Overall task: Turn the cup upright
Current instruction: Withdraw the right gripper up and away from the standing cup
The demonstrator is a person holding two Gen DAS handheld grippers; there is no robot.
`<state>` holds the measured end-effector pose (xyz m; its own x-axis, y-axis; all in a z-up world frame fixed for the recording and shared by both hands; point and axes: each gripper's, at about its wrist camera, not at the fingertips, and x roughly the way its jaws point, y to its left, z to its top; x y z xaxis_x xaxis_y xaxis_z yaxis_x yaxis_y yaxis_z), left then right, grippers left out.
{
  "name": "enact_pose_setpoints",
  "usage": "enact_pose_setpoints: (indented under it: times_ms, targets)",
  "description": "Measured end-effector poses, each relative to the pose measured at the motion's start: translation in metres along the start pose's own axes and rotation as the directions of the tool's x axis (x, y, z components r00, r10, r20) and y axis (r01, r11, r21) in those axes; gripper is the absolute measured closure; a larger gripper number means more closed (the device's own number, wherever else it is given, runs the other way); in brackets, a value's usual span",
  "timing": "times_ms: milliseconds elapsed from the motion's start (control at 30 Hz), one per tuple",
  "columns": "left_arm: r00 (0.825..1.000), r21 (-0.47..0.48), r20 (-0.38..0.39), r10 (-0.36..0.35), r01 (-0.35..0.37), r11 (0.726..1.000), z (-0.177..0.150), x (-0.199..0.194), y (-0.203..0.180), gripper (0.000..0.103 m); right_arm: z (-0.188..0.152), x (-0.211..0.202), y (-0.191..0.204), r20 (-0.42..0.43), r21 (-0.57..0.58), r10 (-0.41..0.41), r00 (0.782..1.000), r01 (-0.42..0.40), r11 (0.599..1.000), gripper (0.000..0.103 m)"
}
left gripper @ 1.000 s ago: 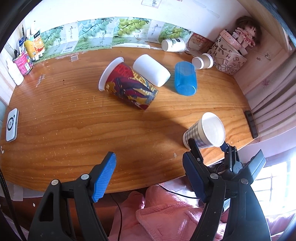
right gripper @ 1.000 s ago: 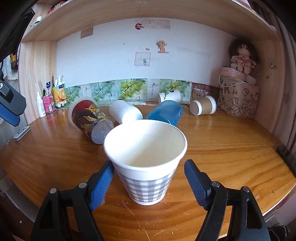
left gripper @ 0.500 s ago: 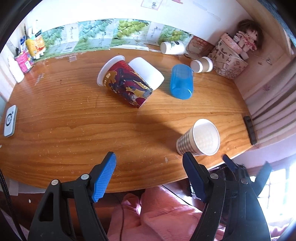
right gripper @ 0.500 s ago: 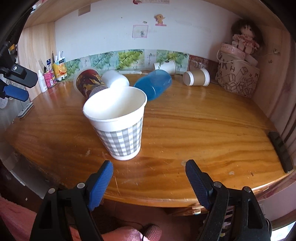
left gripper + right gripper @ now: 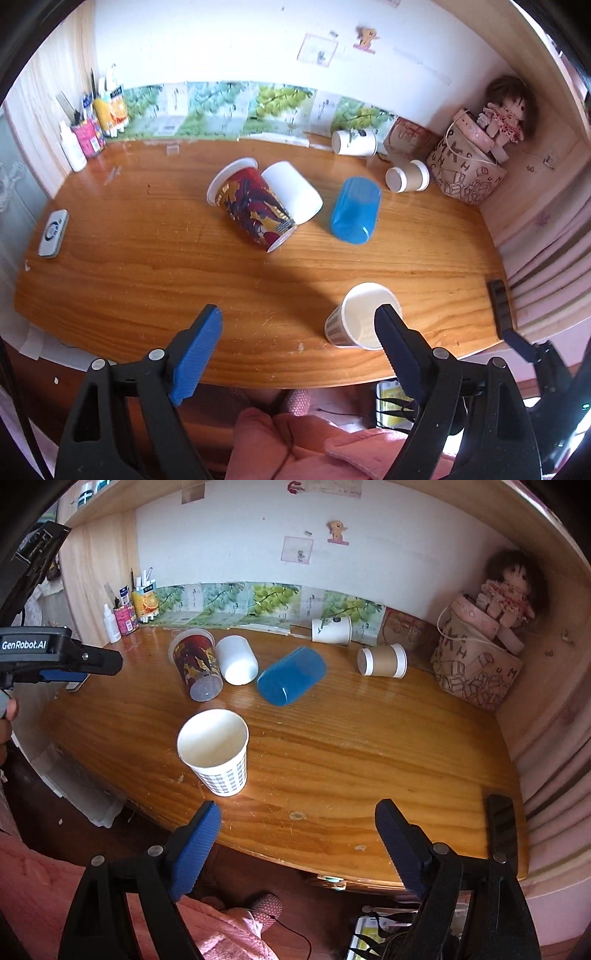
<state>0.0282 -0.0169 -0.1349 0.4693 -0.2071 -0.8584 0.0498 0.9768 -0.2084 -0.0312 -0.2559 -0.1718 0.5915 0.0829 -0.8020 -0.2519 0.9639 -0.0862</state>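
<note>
A grey-checked paper cup (image 5: 218, 753) stands upright near the front edge of the wooden desk (image 5: 351, 746); it also shows in the left wrist view (image 5: 360, 321), partly behind a finger. My right gripper (image 5: 297, 825) is open and empty, drawn back over the desk's front edge, right of the cup. My left gripper (image 5: 299, 332) is open and empty above the front edge. Lying on their sides further back are a red printed cup (image 5: 251, 206), a white cup (image 5: 293, 192), a blue cup (image 5: 354, 210), a brown cup (image 5: 406, 179) and a white paper cup (image 5: 352, 142).
A patterned bag with a doll (image 5: 480, 664) stands at the back right. Bottles and tubes (image 5: 92, 125) stand at the back left. A white device (image 5: 53, 232) lies at the left edge, a black object (image 5: 502, 830) at the right edge. Pink fabric (image 5: 295, 443) lies below the desk.
My right gripper has let go of the checked cup and drawn back and up from it; the cup stays upright. My left gripper has tilted up a little.
</note>
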Motion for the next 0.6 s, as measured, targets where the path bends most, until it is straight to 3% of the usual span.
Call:
enact_pose_setpoints:
  times_ms: [133,167,333,500,600]
  targets:
    - [0.999,-0.044,0.015,0.028,-0.027,0.999,-0.002,-0.011,-0.011,0.016,0.017,-0.012,-0.005,-0.019,0.061,0.08,0.997,-0.079,0.995,0.017]
    - [0.997,-0.06,0.035,0.062,-0.06,0.996,-0.002,-0.017,-0.014,0.016,0.019,-0.016,-0.007,-0.016,0.074,0.097,0.995,-0.096,0.993,0.017]
    - [0.988,-0.076,0.129,0.089,-0.08,0.994,-0.003,-0.036,-0.023,0.008,0.035,-0.035,-0.004,0.031,0.051,0.035,0.999,-0.037,0.998,0.017]
    - [0.983,-0.109,0.161,0.084,-0.067,0.992,-0.003,-0.046,-0.027,0.007,0.048,-0.045,-0.014,0.052,0.133,0.137,0.989,-0.143,0.981,0.017]
    - [0.979,-0.077,0.183,0.088,-0.075,0.994,-0.001,-0.054,-0.035,0.006,0.051,-0.063,-0.015,0.107,0.121,0.109,0.988,-0.122,0.985,0.017]
